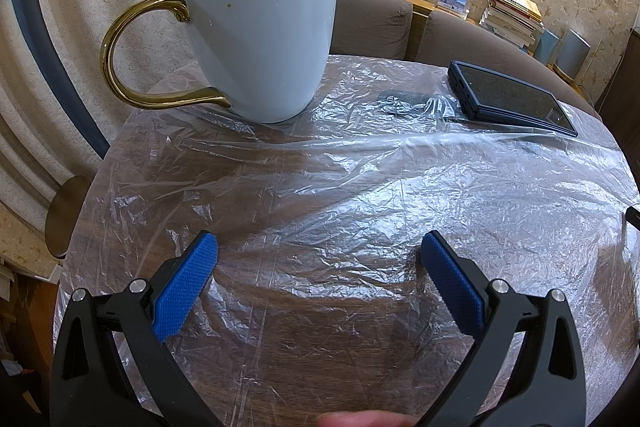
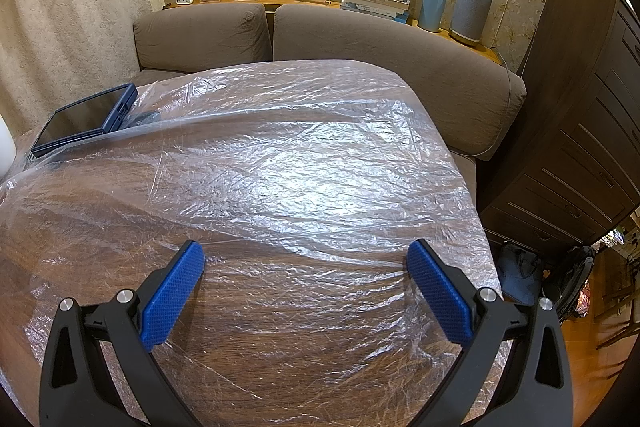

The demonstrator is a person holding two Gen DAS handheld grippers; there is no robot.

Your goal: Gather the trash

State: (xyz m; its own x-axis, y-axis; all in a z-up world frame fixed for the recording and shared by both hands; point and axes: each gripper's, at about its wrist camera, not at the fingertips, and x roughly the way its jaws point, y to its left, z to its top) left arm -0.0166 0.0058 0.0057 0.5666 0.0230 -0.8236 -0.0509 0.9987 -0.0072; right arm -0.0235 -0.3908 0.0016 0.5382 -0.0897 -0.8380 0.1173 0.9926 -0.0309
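A crinkled clear plastic sheet [image 1: 340, 187] lies spread over the wooden table top; it also shows in the right wrist view [image 2: 288, 163]. My left gripper [image 1: 318, 247] is open and empty, low over the sheet, in front of a white mug. My right gripper [image 2: 306, 255] is open and empty, low over the sheet near the table's right side. No loose scrap of trash shows apart from the sheet.
A white mug [image 1: 260, 27] with gold dots and a gold handle stands on the sheet at the far left. A dark blue phone [image 1: 508, 95] lies at the far right, also in the right wrist view [image 2: 88, 117]. A small dark object [image 1: 400, 99] lies under the plastic. A brown sofa [image 2: 360, 39] stands behind, a dark cabinet [image 2: 580, 127] at right.
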